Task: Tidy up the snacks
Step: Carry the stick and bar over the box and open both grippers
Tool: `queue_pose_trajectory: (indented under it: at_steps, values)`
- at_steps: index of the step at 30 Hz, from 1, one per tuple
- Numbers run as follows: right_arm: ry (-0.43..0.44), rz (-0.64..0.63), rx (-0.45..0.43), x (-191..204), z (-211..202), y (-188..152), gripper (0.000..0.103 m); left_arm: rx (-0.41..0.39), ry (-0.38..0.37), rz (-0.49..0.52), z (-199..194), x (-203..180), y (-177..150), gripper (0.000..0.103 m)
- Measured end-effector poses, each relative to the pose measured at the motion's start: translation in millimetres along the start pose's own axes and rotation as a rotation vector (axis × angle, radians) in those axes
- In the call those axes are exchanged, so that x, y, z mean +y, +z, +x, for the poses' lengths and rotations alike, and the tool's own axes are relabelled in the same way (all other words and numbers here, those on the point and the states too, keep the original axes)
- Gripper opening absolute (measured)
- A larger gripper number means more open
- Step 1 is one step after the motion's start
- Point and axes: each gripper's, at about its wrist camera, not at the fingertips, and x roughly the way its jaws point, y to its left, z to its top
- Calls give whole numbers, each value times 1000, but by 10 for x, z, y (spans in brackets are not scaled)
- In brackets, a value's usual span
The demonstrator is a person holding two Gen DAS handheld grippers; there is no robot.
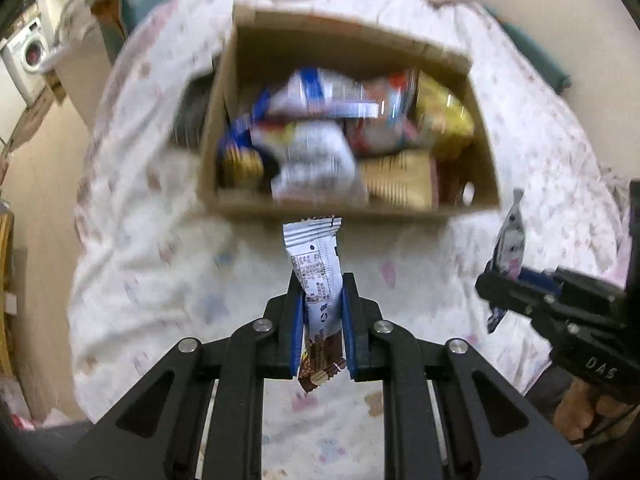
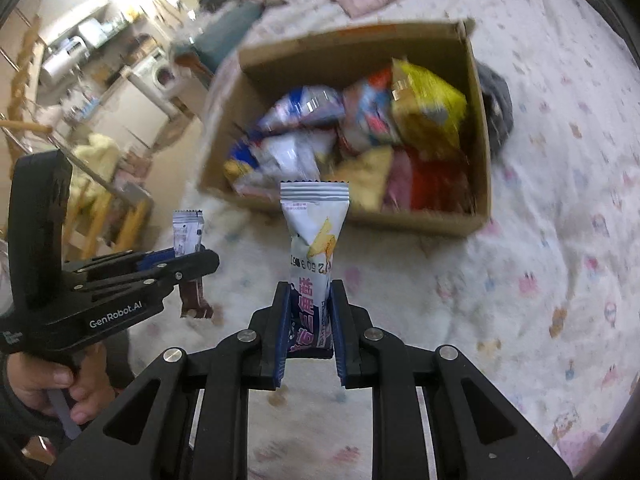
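Both snack packets gripped, box ahead.
Left gripper [image 1: 322, 312] clamped on brown packet [image 1: 316, 280], right gripper [image 2: 309, 316] on white packet [image 2: 314, 240]; best carried over the box [image 1: 484, 160] rim before release.

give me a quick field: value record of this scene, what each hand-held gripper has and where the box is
left hand-held gripper: shut on brown-and-white snack bar, held upright
right hand-held gripper: shut on white-and-purple snack packet, sealed end pointing up
cardboard box: open top, on the patterned bed cover, beyond both grippers
box contents: many snack packets, including a yellow bag; details blurred
held snacks: both outside the box, above the bed cover
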Motion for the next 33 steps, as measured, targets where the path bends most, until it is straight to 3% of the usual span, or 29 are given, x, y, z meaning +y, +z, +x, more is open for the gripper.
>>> queue_pose_trajectory:
  at_steps: [5, 10, 18, 23, 26, 33]
  values:
    - [2, 34, -76, 31, -65, 191, 20, -71, 19, 5, -143, -68, 401, 14]
    - [-36, 48, -125, -36, -79, 435, 20, -99, 45, 31, -30, -150, 751, 14]
    - [-89, 7, -172, -194, 69, 846, 20, -148, 32, 59, 262, -241, 1031, 14]
    - [-102, 39, -149, -334, 260, 934, 20, -164, -28, 24, 503, -182, 1133, 14]
    - [-89, 85, -118, -405, 363, 943, 20, -168, 12, 36, 587, -177, 1168, 14]
    - [-75, 107, -88, -446, 406, 903, 20, -179, 10, 48, 649, -281, 1162, 14]
